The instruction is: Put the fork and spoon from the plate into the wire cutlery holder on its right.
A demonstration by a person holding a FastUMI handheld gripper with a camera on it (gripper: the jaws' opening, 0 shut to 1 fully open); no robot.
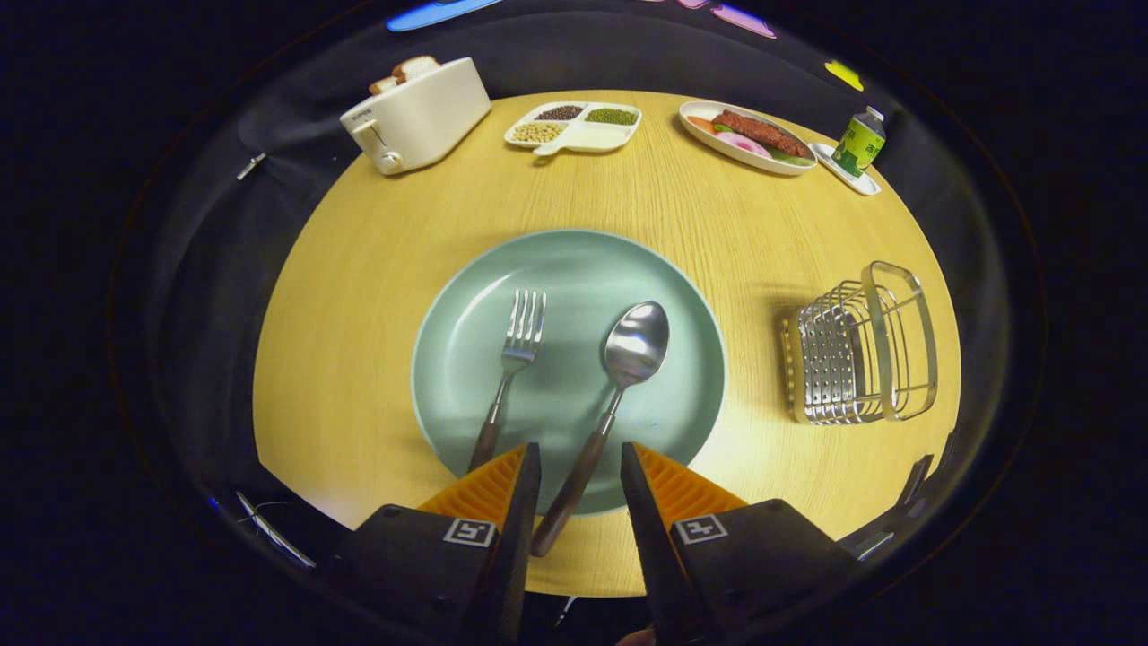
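A pale green plate (466, 359) lies in the middle of the round wooden table. On it rest a fork (518, 345) on the left and a spoon (633, 345) on the right, both with dark handles pointing toward me. My gripper (580, 462) hangs open above the plate's near rim. The spoon's handle (574, 484) runs down into the gap between the two orange fingers, apart from both. The fork's handle end disappears behind the left finger (489, 489). The wire cutlery holder (861, 345) stands to the right of the plate, with nothing in it.
Along the table's far side stand a white toaster (417, 117) with bread, a divided dish of beans (574, 126), an oval plate of food (744, 136) and a green can (858, 144) on a small tray. Bare wood lies between plate and holder.
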